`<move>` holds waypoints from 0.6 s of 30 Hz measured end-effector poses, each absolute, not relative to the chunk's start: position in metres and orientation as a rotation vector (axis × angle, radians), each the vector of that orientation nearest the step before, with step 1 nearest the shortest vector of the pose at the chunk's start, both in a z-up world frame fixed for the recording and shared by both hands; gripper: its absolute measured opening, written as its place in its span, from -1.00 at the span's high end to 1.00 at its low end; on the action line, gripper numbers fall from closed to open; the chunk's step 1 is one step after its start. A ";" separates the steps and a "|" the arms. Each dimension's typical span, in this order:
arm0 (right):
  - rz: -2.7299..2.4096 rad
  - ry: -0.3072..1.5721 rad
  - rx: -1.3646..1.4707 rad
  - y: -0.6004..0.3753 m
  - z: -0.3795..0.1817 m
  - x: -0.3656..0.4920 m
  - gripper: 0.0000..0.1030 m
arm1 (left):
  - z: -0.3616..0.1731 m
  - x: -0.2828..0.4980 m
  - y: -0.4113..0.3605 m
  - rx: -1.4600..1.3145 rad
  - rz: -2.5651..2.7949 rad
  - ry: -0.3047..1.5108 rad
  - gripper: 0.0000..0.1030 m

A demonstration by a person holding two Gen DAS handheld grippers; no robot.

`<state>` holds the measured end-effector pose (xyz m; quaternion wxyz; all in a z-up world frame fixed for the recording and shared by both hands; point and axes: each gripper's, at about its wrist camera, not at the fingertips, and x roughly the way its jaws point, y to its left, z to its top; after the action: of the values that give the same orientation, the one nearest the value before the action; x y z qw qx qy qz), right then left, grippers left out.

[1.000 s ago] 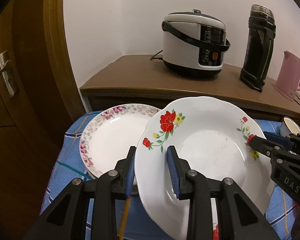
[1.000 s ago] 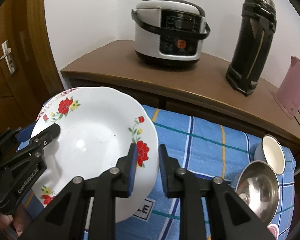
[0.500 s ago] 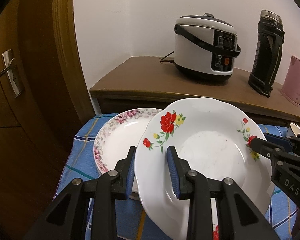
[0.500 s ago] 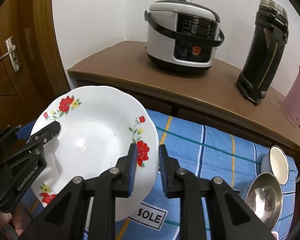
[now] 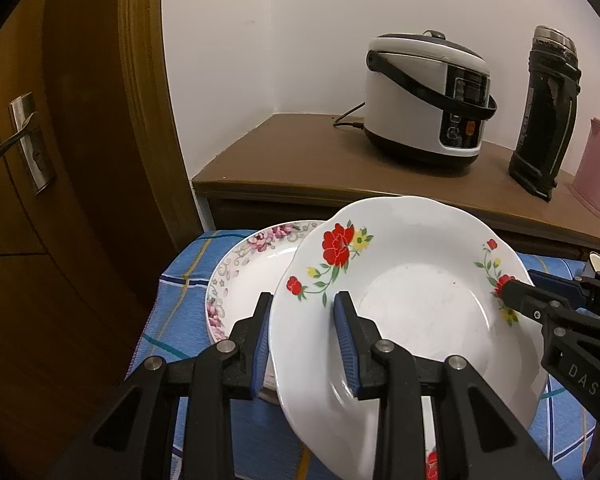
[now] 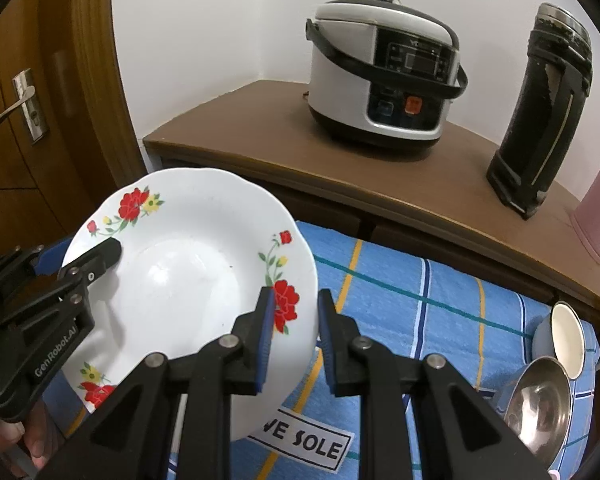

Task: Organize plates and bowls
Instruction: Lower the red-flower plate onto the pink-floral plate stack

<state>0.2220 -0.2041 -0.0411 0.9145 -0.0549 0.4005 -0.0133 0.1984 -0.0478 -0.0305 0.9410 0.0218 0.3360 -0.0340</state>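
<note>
A white deep plate with red flowers (image 5: pixel 412 304) (image 6: pixel 188 264) is held in the air by both grippers. My left gripper (image 5: pixel 302 340) is shut on its left rim. My right gripper (image 6: pixel 294 336) is shut on its right rim and shows in the left wrist view (image 5: pixel 540 304). Below and to the left, a pink-flowered plate (image 5: pixel 244 280) lies on the blue checked cloth (image 5: pixel 176 312). A steel bowl (image 6: pixel 540 400) and a small white cup (image 6: pixel 564 336) sit at the cloth's right end.
A wooden cabinet (image 5: pixel 300 160) behind the cloth carries a rice cooker (image 5: pixel 424 96), a black thermos (image 5: pixel 544 112) and a pink kettle (image 5: pixel 596 164). A wooden door (image 5: pixel 28 152) with a lever handle stands at the left.
Both grippers have lifted the red-flowered plate higher and drawn it back a little. The pink-flowered plate and the cloth now lie further below it.
</note>
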 end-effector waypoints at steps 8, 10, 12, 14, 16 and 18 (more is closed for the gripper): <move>-0.017 0.820 -0.131 -0.200 -0.039 0.225 0.58 | -0.029 0.198 -0.045 0.041 -0.061 0.679 0.36; -0.010 0.817 -0.137 -0.200 -0.039 0.226 0.58 | -0.029 0.199 -0.045 0.041 -0.057 0.677 0.36; -0.005 0.815 -0.143 -0.198 -0.038 0.227 0.58 | -0.028 0.200 -0.045 0.041 -0.054 0.675 0.36; -0.002 0.815 -0.147 -0.197 -0.038 0.229 0.58 | -0.027 0.201 -0.045 0.040 -0.049 0.672 0.36; 0.001 0.816 -0.149 -0.196 -0.037 0.231 0.58 | -0.027 0.202 -0.045 0.042 -0.044 0.670 0.36; 0.010 0.819 -0.154 -0.195 -0.037 0.234 0.58 | -0.026 0.203 -0.044 0.042 -0.037 0.669 0.36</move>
<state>0.2339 -0.1952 -0.0373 0.9145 -0.0746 0.3976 0.0047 0.2032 -0.0440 -0.0265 0.9442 0.0206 0.3282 -0.0182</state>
